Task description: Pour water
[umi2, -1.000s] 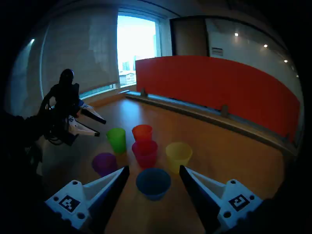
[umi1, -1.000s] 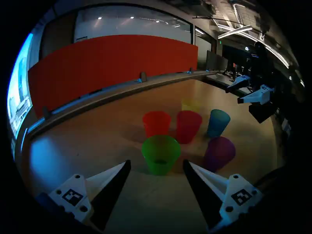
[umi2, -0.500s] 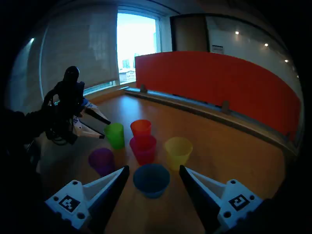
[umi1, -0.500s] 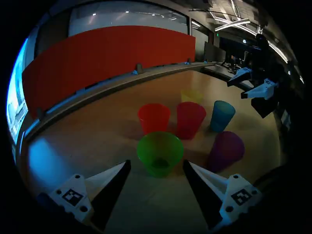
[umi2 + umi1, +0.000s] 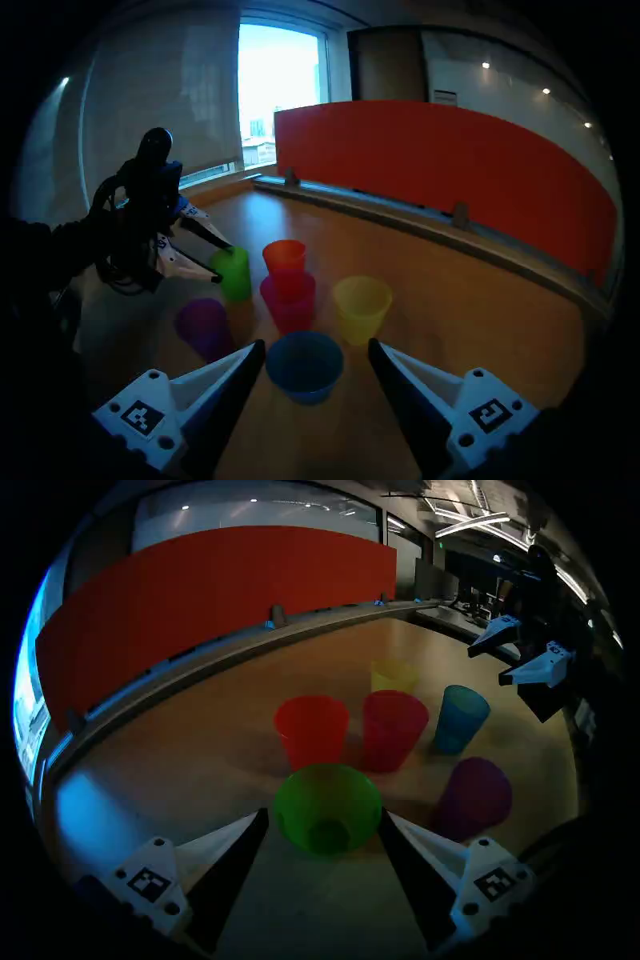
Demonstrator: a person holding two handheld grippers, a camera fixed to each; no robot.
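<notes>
1. the left gripper (image 5: pixel 322 814) had its fingers spread wide and released. the green cup (image 5: pixel 326 808) stood upright between the fingertips, close to both, with no squeeze to be seen.
2. the right gripper (image 5: pixel 314 346) also had its fingers parted, gripping nothing. the blue cup (image 5: pixel 305 366) stood upright just ahead of the tips, between them.
3. in the left gripper view, an orange cup (image 5: pixel 311 728) and a red cup (image 5: pixel 393 728) stood side by side beyond the green cup. a yellow cup (image 5: pixel 393 674) stood behind them and a purple cup (image 5: pixel 474 796) off to the right.
4. all six cups stood on a wooden table (image 5: pixel 200 744); whether any held water could not be told.
5. a red partition (image 5: pixel 216 584) ran along the table's far edge. in the right gripper view, a bright window (image 5: pixel 276 104) glowed beyond it.
</notes>
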